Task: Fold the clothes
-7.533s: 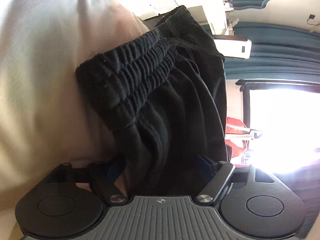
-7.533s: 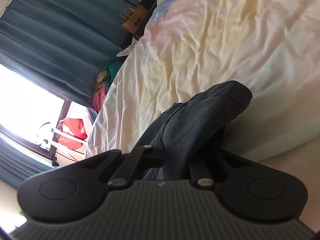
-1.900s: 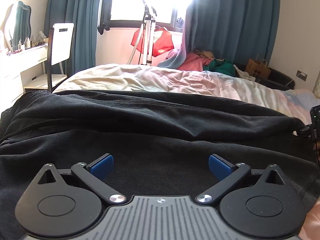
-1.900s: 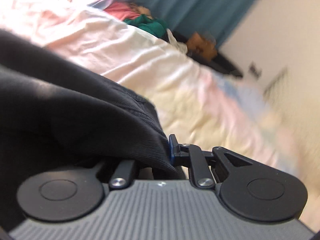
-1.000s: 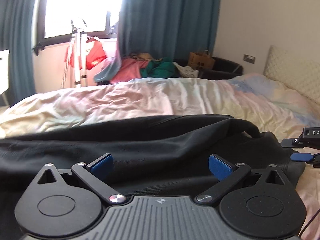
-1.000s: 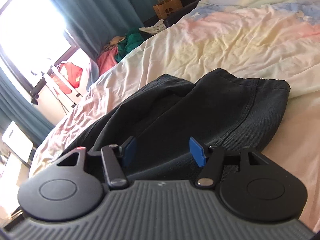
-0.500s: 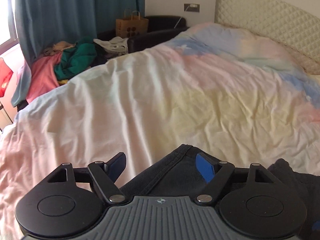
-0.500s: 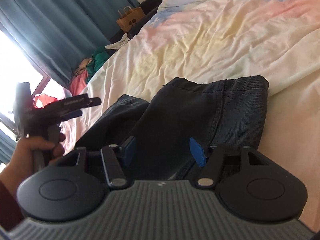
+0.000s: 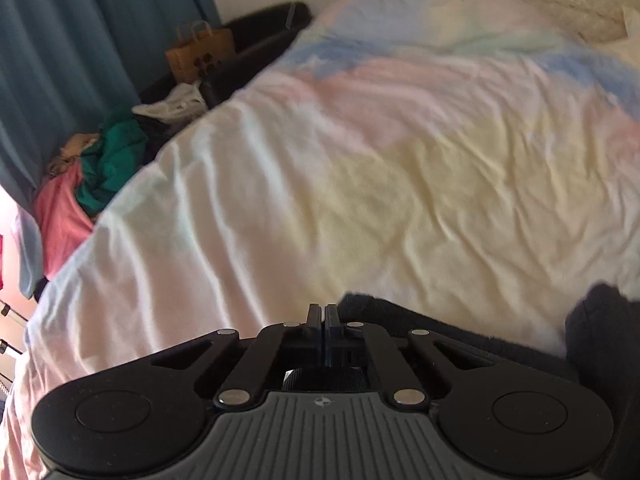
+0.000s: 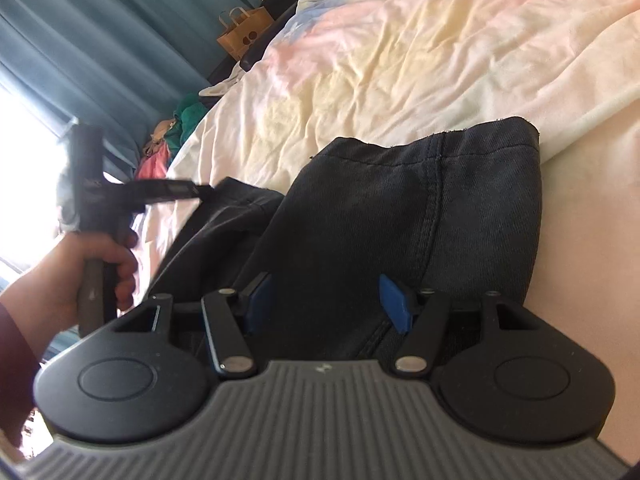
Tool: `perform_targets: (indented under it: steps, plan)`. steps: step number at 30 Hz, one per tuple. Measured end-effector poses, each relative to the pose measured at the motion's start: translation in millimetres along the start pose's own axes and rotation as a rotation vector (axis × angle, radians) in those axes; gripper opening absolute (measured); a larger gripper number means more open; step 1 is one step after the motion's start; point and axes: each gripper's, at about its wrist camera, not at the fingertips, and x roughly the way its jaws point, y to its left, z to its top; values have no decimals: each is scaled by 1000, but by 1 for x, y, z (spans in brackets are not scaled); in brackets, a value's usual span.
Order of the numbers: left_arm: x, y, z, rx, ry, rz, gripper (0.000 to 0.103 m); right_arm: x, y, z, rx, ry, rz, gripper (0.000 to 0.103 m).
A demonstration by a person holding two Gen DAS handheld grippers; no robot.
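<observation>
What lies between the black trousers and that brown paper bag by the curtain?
In the right wrist view, only rumpled pastel duvet stretches from the black trousers toward the paper bag.

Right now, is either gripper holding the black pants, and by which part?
The right gripper is open over the black pants, holding nothing. The left gripper is shut at the pants' near edge; whether fabric is pinched cannot be told.

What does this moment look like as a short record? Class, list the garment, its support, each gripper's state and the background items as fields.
garment: dark charcoal trousers, lying bunched on the bed
support: pastel tie-dye bedsheet, wrinkled
left gripper: shut, at the garment's edge; whether it pinches cloth cannot be told
right gripper: open, blue pads apart over the trousers
background: brown paper bag, teal curtain, heap of pink and green clothes
</observation>
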Motion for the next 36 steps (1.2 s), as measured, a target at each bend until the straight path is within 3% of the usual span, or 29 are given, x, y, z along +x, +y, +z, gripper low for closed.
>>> perform_targets:
  steps: [4,8,11,14,18,23,25,27,31,33,36]
  plan:
    - [-11,13,31,-162,-149,89,0,-2,-1,0,8,-4,6,63]
    - [0,-2,28,-146,-139,60,1,1,1,-1,-7,4,18,63]
    - [-12,-9,0,-134,-120,30,9,5,3,-1,-24,22,42,63]
    - [-60,-2,-55,-245,-111,26,16,9,6,-2,-39,46,71,63]
    - [-160,21,-151,-444,-132,77,30,10,12,-2,-49,77,109,63]
    - [-305,42,-273,-683,-102,262,38,7,26,-5,-107,103,142,63]
    - [-364,44,-317,-771,-83,371,45,1,31,-7,-130,106,145,63]
    - [-420,45,-359,-892,-82,479,62,-6,35,-7,-144,101,146,63]
    - [-515,43,-436,-1166,-46,663,73,-26,38,-4,-148,105,158,63]
    - [-548,38,-467,-1251,-23,715,81,-38,40,-2,-162,103,163,63]
    - [-590,30,-507,-1405,-93,702,81,-57,40,1,-198,124,191,63]
